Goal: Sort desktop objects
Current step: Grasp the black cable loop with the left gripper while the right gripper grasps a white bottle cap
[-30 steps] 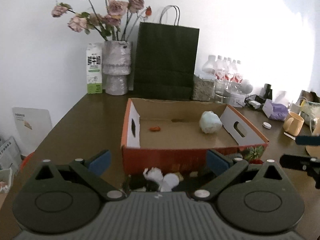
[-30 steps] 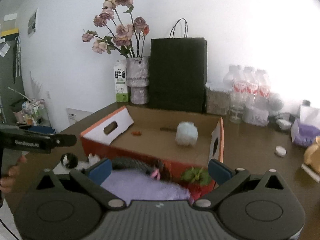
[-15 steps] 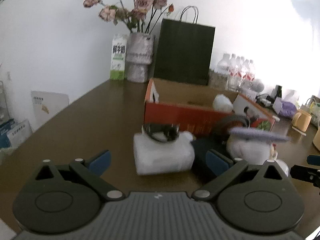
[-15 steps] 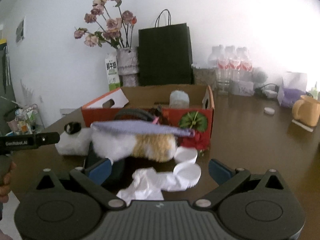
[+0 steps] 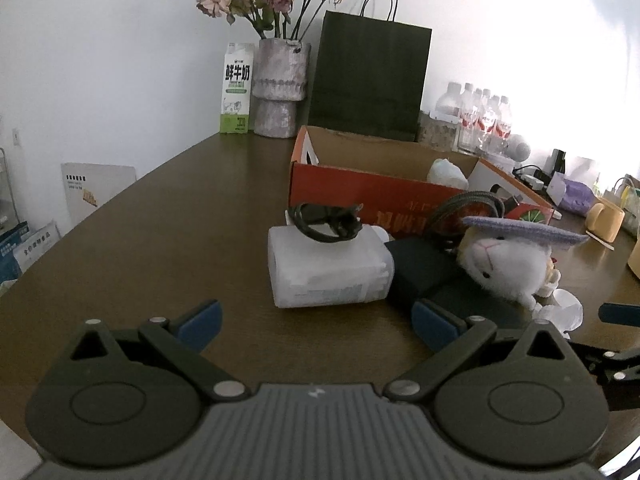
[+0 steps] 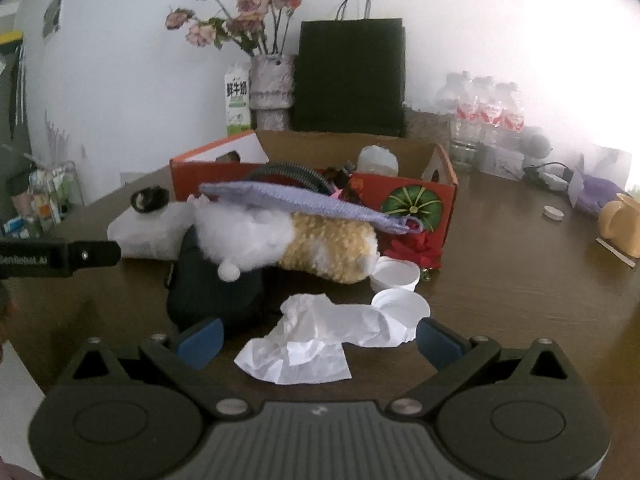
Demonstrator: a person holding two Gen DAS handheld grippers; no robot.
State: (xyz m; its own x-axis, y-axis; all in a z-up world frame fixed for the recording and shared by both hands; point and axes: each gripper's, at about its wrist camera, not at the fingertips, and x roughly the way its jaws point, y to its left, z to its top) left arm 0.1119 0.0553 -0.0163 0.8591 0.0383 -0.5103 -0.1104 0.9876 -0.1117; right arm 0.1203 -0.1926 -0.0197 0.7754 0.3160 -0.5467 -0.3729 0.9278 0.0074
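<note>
With both sets of jaws spread wide and empty, the right gripper [image 6: 318, 338] sits nearer the crumpled tissue [image 6: 316, 338] at twelve o'clock, lying crosswise; the left gripper [image 5: 316, 322] faces the white bottle [image 5: 326, 270].

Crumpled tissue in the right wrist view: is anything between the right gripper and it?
Nothing visible. The crumpled tissue lies on the table just ahead of the open right gripper, between its fingertips' line. The plush toy and dark pouch sit behind it; two white cups touch its far right side.
</note>
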